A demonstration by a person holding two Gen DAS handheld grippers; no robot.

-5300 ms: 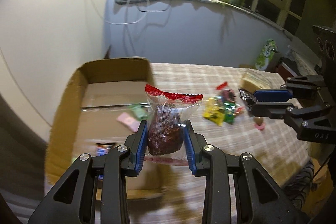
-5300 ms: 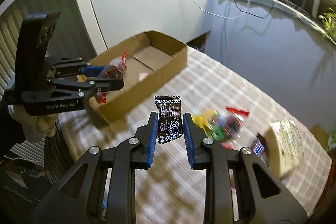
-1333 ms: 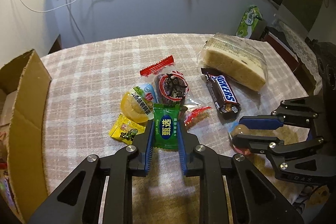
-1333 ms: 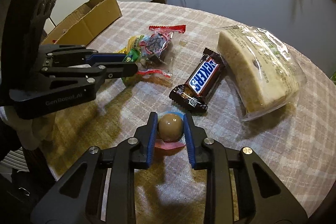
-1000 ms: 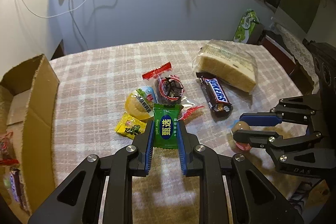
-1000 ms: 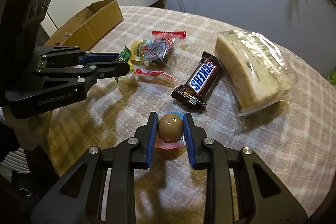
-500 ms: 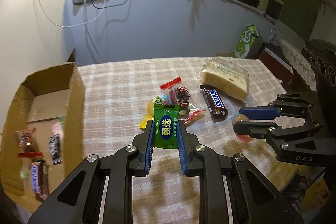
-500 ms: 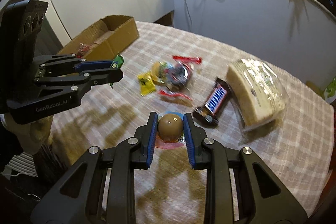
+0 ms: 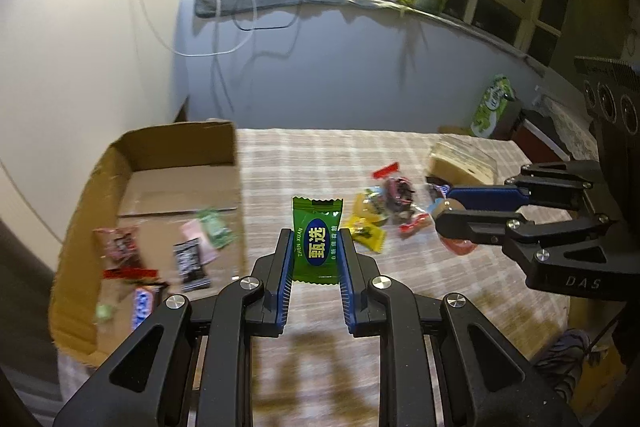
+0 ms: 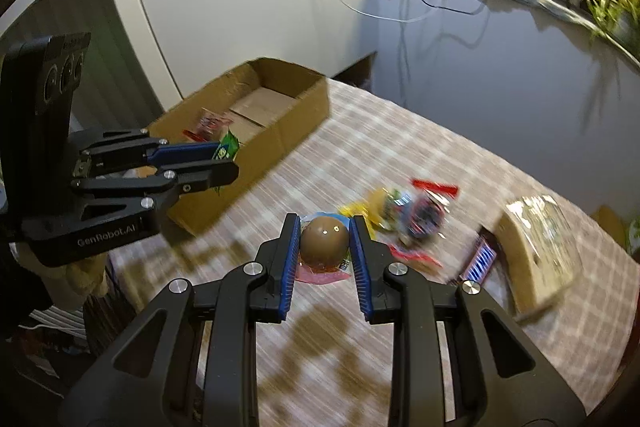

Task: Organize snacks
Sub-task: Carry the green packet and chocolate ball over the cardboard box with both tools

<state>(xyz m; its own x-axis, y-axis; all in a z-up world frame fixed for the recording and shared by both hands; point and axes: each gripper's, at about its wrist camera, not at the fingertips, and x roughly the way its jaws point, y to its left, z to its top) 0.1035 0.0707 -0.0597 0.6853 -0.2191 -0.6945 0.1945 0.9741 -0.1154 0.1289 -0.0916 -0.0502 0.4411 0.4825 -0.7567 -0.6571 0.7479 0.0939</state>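
My left gripper [image 9: 316,245] is shut on a green candy packet [image 9: 317,241], held above the table just right of the cardboard box [image 9: 96,183]. The box holds several wrapped snacks [image 9: 120,247]. My right gripper [image 10: 325,235] is shut on a brown ball-shaped sweet [image 10: 324,241] in a clear wrapper, held above the table. The left gripper also shows in the right wrist view [image 10: 224,163], beside the box [image 10: 296,115]. A pile of loose snacks [image 9: 384,203] lies mid-table, blurred.
A plaid cloth [image 9: 304,155] covers the table. A wrapped cake slice [image 10: 536,239] and a chocolate bar [image 10: 480,259] lie at the right. A wall stands behind the box. A green packet [image 9: 494,105] sits beyond the far table edge.
Both grippers have risen and swung left toward the box, each still holding its snack. The box interior has come further into view.
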